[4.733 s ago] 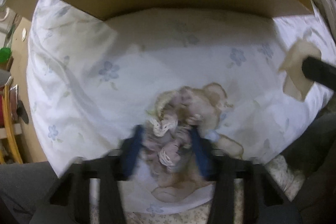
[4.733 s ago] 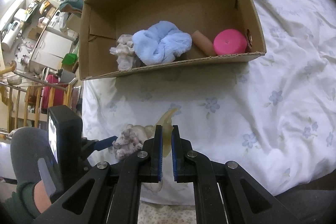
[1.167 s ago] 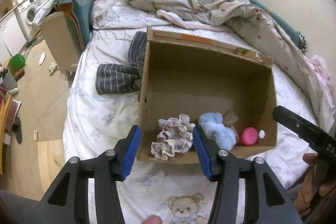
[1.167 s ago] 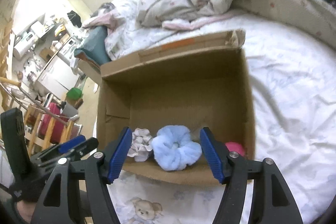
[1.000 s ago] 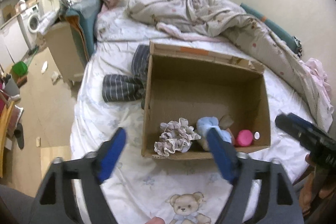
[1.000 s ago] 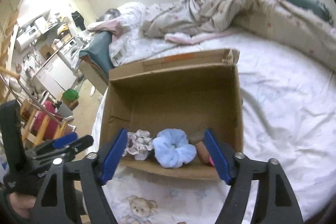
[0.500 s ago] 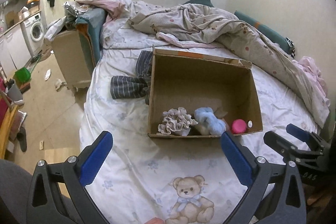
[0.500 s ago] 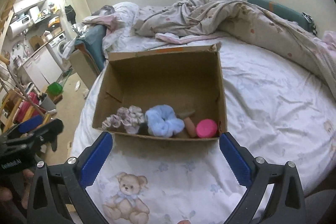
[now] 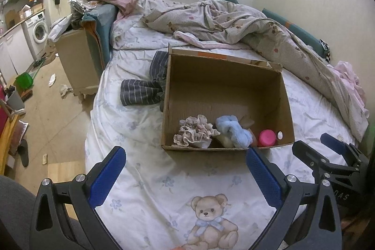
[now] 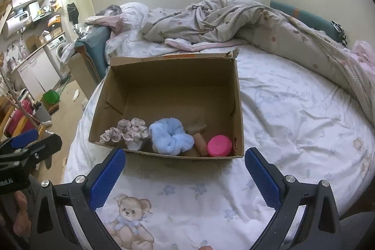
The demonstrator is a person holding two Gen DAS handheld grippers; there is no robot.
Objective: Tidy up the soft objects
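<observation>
Left wrist view gives us the left tool spread wide and empty above the bed; our right tool hangs likewise splayed, holding nothing. Ahead, the cardboard box sits mid-bed, toward the left edge. Along its near wall lie the frilly beige scrunchie, the fluffy blue scrunchie touching it, and a pink round object in the right corner. Something tan between blue and pink we cannot identify. A striped garment lies just beside the box.
</observation>
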